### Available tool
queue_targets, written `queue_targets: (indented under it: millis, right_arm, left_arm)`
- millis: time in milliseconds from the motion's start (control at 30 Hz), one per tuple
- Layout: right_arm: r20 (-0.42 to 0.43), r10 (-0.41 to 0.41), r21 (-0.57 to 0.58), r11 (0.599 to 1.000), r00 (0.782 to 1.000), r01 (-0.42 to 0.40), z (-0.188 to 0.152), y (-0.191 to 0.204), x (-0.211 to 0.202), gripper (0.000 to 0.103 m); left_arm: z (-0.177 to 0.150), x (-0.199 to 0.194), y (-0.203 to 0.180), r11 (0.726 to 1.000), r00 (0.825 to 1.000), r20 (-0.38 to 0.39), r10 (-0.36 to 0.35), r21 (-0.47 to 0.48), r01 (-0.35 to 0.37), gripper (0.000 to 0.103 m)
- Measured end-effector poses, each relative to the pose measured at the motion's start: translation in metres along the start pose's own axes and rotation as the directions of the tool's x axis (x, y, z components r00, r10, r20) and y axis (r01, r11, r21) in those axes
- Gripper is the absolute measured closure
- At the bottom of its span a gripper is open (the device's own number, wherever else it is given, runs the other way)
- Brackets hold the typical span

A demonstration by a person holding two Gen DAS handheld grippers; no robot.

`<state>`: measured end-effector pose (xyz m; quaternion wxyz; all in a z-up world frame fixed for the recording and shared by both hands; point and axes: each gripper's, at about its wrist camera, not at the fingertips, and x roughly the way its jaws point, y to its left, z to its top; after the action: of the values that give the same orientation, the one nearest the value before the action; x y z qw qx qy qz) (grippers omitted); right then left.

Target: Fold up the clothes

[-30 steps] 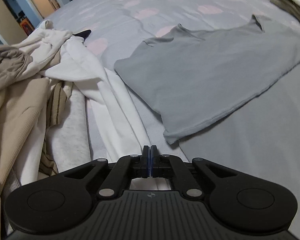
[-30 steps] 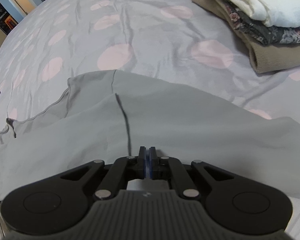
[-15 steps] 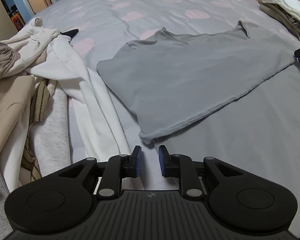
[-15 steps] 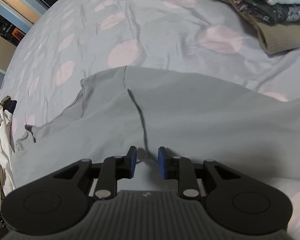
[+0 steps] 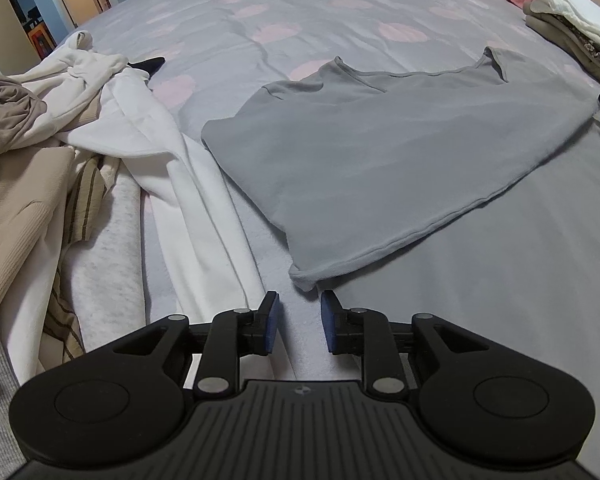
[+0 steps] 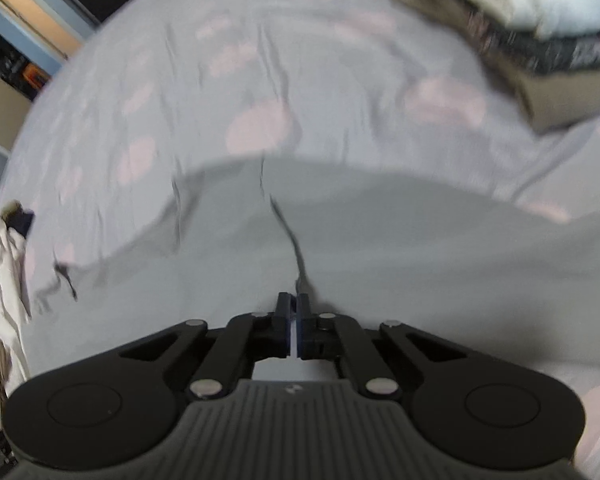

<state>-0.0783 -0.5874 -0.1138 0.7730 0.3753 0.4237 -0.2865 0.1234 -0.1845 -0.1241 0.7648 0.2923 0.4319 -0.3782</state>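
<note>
A grey T-shirt (image 5: 380, 160) lies flat on the bed, folded over, with its near hem corner (image 5: 302, 280) curled up. My left gripper (image 5: 296, 318) hovers just short of that corner. Its jaws are opening and nothing is between its blue pads (image 5: 270, 320). In the blurred right wrist view, the same grey T-shirt (image 6: 380, 248) fills the foreground. My right gripper (image 6: 294, 312) is shut where a dark fold edge (image 6: 292, 240) of the shirt runs in between the jaws, pinching the cloth.
A heap of unfolded clothes (image 5: 28, 160) with a long white garment (image 5: 188, 208) lies to the left. A folded stack (image 5: 572, 36) sits at the far right, also visible as the folded stack (image 6: 540, 40). The grey bedspread (image 5: 300, 8) has pink dots.
The left jaws went from shut to open near the shirt's hem corner. The right jaws opened astride the shirt's fold edge, then shut on it; the right view is now blurred.
</note>
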Motion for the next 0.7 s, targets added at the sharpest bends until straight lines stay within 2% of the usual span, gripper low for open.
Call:
queue_targets:
  millis: [67,133,200,267,300,367,400,467,700]
  right_arm:
    - [0.055,-0.080,0.012,0.997,0.995,0.080,0.006,-0.006,-0.008,0.103]
    - [0.058,-0.121,0.057,0.991,0.991,0.118,0.012,-0.021,-0.008,0.103]
    - [0.022,-0.108,0.091,0.990,0.994,0.106,0.013,-0.030,-0.004,0.103]
    - [-0.020,-0.052,0.099,0.994,0.998,0.054,0.011,-0.031,0.001,0.103]
    - [-0.043,-0.008,0.103,0.995,0.999,0.013,0.009,-0.031,0.003,0.097]
    - [-0.077,0.032,0.092,0.995,0.997,-0.025,0.005,-0.027,0.009,0.095]
    - [-0.090,0.041,0.082,0.996,0.995,-0.034,0.003,-0.024,0.011,0.087]
    - [-0.102,0.047,0.064,0.997,0.994,-0.040,-0.002,-0.016,0.018,0.082]
    - [-0.133,0.037,0.074,0.997,0.990,-0.028,-0.005,-0.011,0.035,0.082]
  left_arm:
    - [0.000,0.000,-0.001,1.000,1.000,0.004,0.000,0.004,0.000,0.081]
    - [0.001,0.000,-0.001,1.000,1.000,0.009,-0.002,0.009,0.002,0.081]
    - [0.001,0.000,-0.002,1.000,1.000,0.011,-0.001,0.012,0.001,0.080]
    - [0.002,0.000,-0.003,1.000,1.000,0.013,0.002,0.010,-0.002,0.080]
    - [0.002,0.000,-0.003,1.000,1.000,0.015,0.002,0.008,-0.003,0.080]
    - [0.003,0.000,-0.003,1.000,1.000,0.016,0.004,0.006,-0.004,0.079]
    - [0.003,0.000,-0.003,1.000,1.000,0.016,0.005,0.005,-0.005,0.079]
    - [0.004,0.000,-0.003,1.000,1.000,0.017,0.006,0.002,-0.006,0.079]
    - [0.005,0.001,-0.002,1.000,1.000,0.019,0.010,-0.003,-0.010,0.078]
